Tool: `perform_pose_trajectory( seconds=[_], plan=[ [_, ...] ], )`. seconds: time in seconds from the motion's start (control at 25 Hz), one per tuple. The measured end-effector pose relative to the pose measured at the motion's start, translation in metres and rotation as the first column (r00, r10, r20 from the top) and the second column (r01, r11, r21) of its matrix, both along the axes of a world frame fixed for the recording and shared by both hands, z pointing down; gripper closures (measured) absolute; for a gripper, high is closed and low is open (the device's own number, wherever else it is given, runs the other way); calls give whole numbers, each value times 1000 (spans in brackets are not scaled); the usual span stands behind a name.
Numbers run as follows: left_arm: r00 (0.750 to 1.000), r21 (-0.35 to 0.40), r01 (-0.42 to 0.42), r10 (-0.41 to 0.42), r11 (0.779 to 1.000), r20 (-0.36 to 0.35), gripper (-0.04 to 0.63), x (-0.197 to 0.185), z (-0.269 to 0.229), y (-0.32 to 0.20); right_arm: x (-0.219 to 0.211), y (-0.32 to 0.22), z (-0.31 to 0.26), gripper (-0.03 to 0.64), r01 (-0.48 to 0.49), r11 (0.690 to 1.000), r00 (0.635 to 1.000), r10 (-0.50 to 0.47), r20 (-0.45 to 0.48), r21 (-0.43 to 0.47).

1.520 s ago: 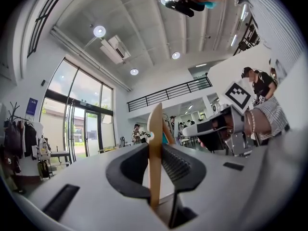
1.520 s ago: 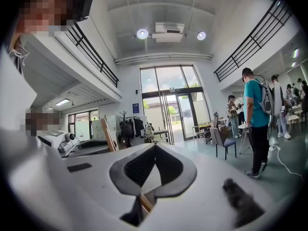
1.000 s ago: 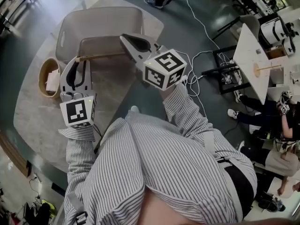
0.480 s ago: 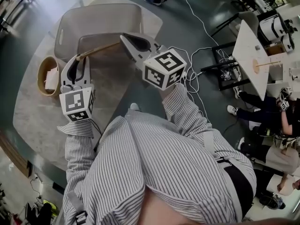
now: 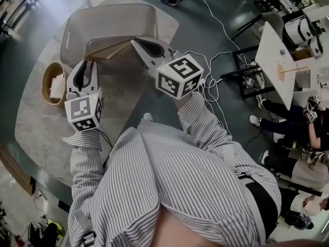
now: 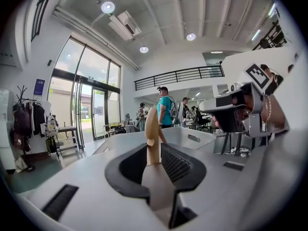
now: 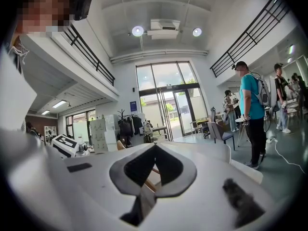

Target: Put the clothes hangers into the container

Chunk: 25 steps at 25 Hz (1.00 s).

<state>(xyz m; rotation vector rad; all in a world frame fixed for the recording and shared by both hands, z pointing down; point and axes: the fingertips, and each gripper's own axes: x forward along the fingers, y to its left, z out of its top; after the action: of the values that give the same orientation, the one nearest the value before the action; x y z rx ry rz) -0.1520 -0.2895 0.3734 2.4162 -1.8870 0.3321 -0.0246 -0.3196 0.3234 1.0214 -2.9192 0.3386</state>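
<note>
The hanger [image 6: 152, 134] is looking like pale, smooth, unvarnished wood against the black ribbed pads [image 6: 177, 165] of my left gripper [image 6: 155, 150], whose shell is showing as matt white plastic. The container [image 5: 118, 14] is reading as cloudy, translucent grey plastic with a dull sheen, and my shirt [image 5: 169, 179] is hanging as soft striped cloth.

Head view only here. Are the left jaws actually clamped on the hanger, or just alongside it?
Observer: Clamped. In the left gripper view the wooden hanger stands upright between the jaws of the left gripper, with the ribbed pad right against the wood.
Operator: And the right side?
Observer: In the right gripper view the right gripper has its jaw tips meeting, and a wooden bar of the same hanger shows in the gap between the jaws just below the tips. It looks gripped there too.
</note>
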Motion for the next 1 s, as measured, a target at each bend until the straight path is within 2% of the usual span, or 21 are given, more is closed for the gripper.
perform_pose_trajectory(
  seconds=[0.6,1.0],
  plan=[
    [998,14,-42,42,999,-43,506,-3,-9,15,-7,19,6,601,-29,999,1000,28,-13,-15],
    [985,32,-167,169,985,-48,506,-5,-23,38,-23,54,15,601,-83,996,996,82,-20,-37]
  ],
)
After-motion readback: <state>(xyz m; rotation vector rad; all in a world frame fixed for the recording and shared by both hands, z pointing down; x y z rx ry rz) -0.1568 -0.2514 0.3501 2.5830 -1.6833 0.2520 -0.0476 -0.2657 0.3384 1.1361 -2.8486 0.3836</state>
